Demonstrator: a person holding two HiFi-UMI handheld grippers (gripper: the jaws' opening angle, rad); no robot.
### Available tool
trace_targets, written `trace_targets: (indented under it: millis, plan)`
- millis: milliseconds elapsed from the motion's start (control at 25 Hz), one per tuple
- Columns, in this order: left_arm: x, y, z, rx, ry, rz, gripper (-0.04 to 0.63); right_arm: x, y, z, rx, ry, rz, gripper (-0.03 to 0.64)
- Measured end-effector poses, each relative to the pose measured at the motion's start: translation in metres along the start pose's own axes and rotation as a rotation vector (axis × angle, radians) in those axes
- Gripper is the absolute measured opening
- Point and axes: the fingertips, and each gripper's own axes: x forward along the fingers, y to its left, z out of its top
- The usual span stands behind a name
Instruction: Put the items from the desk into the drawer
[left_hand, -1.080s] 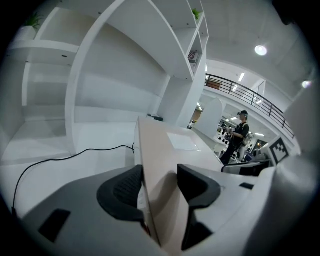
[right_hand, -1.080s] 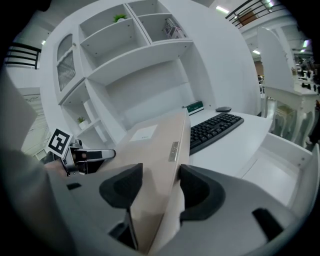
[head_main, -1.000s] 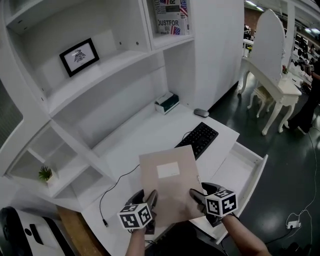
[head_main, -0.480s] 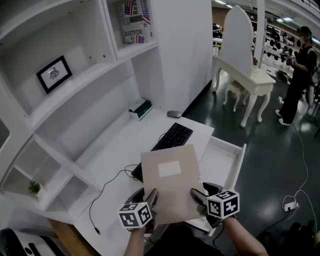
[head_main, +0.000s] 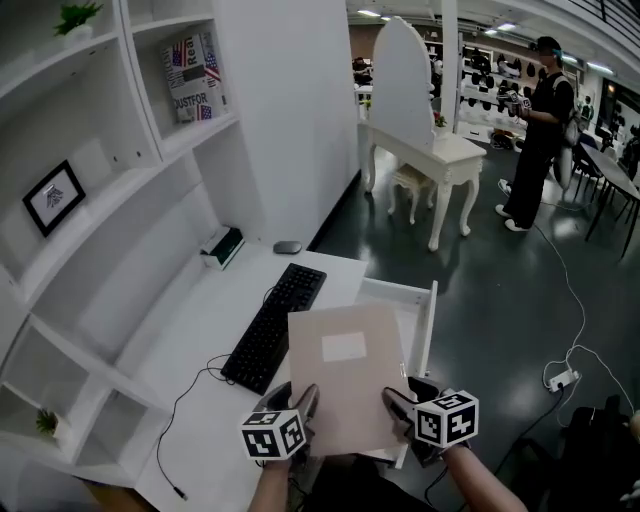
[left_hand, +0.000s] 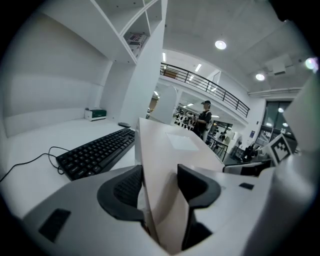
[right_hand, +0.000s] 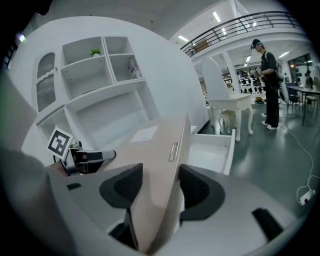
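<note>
The left gripper (left_hand: 161, 186) has its jaws closed on the near edge of the beige folder (head_main: 347, 375), one pad on each face. The right gripper (right_hand: 159, 187) pinches the same edge at the other corner in the same way. The folder is therefore carried clear of the desk (head_main: 200, 330), jutting out ahead of both grippers. Its far end hangs over the gap between the keyboard (head_main: 272, 325) and the open drawer (head_main: 428, 318). The main risk seems to be that narrow hold: all the folder's length lies beyond the pads, so it may droop or swivel in the jaws, and any mismatch between the two hands would twist it or pull it out of one grip. The drawer looks only a little roomier than the folder, so a skewed approach could catch a far corner on the drawer's front wall or side rim and lever the folder loose. Swinging low on the left could also clip the keyboard and drag it by its cable (head_main: 185, 400).
</note>
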Motion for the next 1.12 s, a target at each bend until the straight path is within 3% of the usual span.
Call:
trace_targets:
  millis: [640,1120]
  plan:
    - [0.07,-0.094,-0.01,0.127,0.109,-0.205,0.219,-0.069,-0.081,-0.023,0.158,-0.087,-0.198,0.232]
    - [0.105,-0.118,-0.022,0.155,0.178,-0.256,0.219,-0.078,-0.113,-0.036,0.225,-0.081,-0.265,0.23]
